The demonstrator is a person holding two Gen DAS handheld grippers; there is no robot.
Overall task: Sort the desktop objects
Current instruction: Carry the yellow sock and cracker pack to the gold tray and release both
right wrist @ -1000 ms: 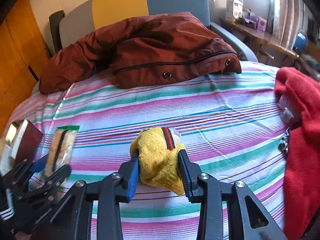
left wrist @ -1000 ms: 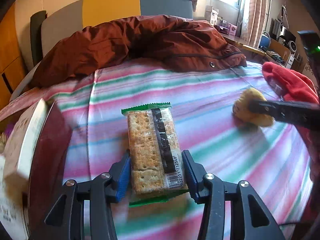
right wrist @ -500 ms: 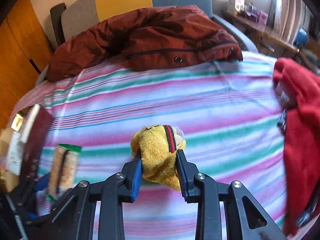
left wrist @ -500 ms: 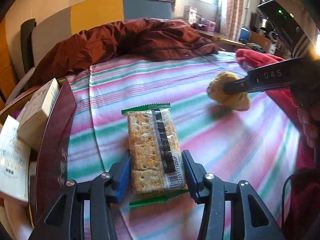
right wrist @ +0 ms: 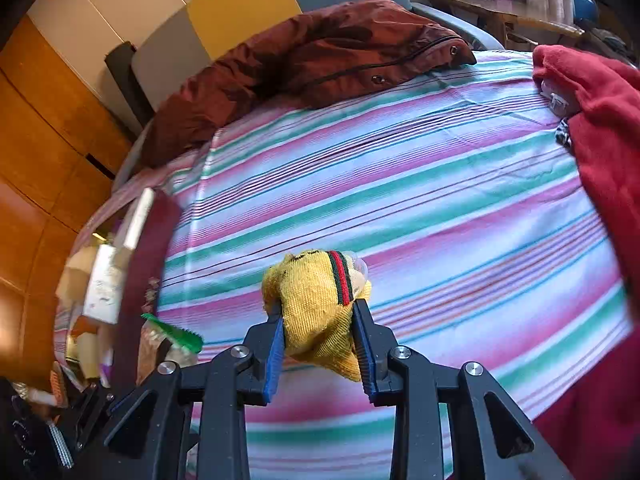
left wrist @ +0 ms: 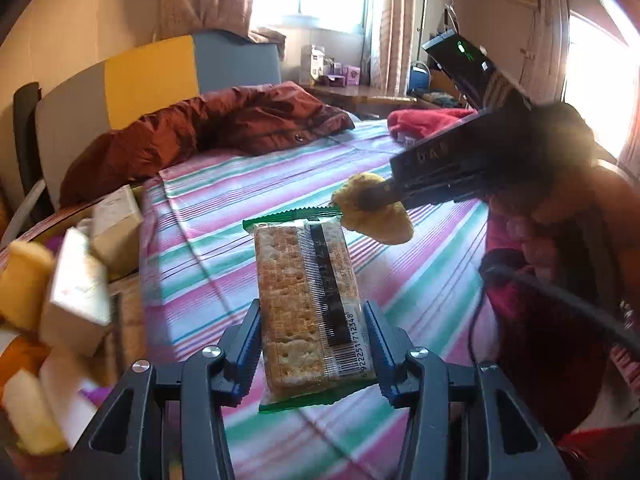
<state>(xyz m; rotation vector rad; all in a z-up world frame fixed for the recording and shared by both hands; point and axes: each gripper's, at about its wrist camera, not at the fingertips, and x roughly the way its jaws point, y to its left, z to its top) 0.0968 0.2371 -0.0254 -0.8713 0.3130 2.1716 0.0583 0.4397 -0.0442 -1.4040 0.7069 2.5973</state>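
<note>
You are carrying the cracker packet (left wrist: 310, 304) above the striped bedsheet (left wrist: 420, 280), near its left edge by the box of cartons (left wrist: 80, 292); gripped only at its near end, it may be slipping. Your left gripper (left wrist: 312, 350) is clamping it half-closed, while your right gripper (right wrist: 318, 350) is squeezing the yellow sock (right wrist: 316, 304) nearly shut.

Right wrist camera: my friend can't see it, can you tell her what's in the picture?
The right gripper squeezes a yellow sock above a striped cloth. A brown jacket lies behind, a red cloth to the right, and boxes to the left.
</note>
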